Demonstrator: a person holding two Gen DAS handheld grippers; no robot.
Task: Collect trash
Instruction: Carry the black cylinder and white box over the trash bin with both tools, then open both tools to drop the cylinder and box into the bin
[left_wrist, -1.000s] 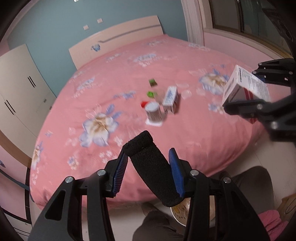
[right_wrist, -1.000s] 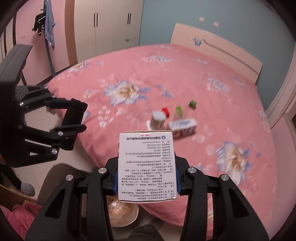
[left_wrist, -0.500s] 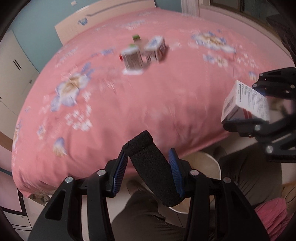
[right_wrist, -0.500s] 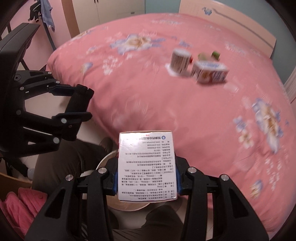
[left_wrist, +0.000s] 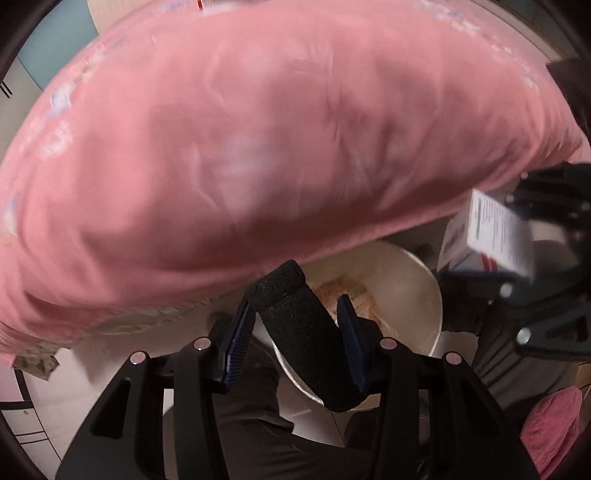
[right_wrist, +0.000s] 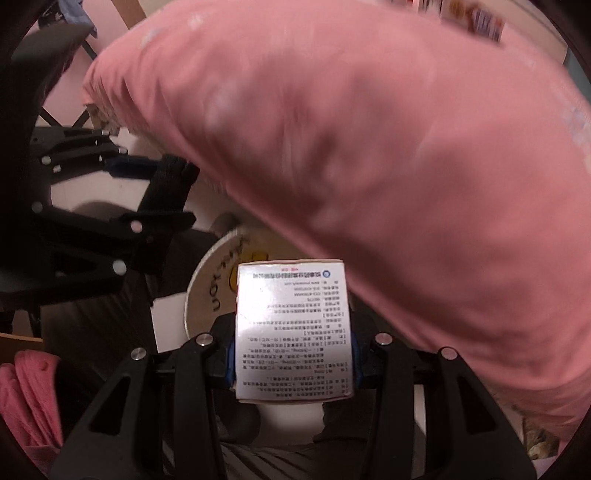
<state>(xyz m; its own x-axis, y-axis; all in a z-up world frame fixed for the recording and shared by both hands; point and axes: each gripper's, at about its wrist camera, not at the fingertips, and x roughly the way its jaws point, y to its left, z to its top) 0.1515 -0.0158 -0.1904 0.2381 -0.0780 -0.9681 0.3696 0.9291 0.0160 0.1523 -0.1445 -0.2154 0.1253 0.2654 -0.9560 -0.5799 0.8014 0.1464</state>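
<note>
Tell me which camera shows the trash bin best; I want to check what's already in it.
The left wrist view: the bin shows its open mouth below the black strap, with printed wrappers inside. In the right wrist view, the white box hides most of the bin; only its lettered outer wall shows.

white box (right_wrist: 291, 332) clamped (printed text), bin (right_wrist: 207, 291) beneath

The pink bed (left_wrist: 258, 147) overhangs the far rim of the white bin (left_wrist: 413, 280), closing that side. The bin's mouth lies open below. A person's dark-trousered legs (left_wrist: 251, 435) crowd its near side, with floor (right_wrist: 110, 192) between.
</note>
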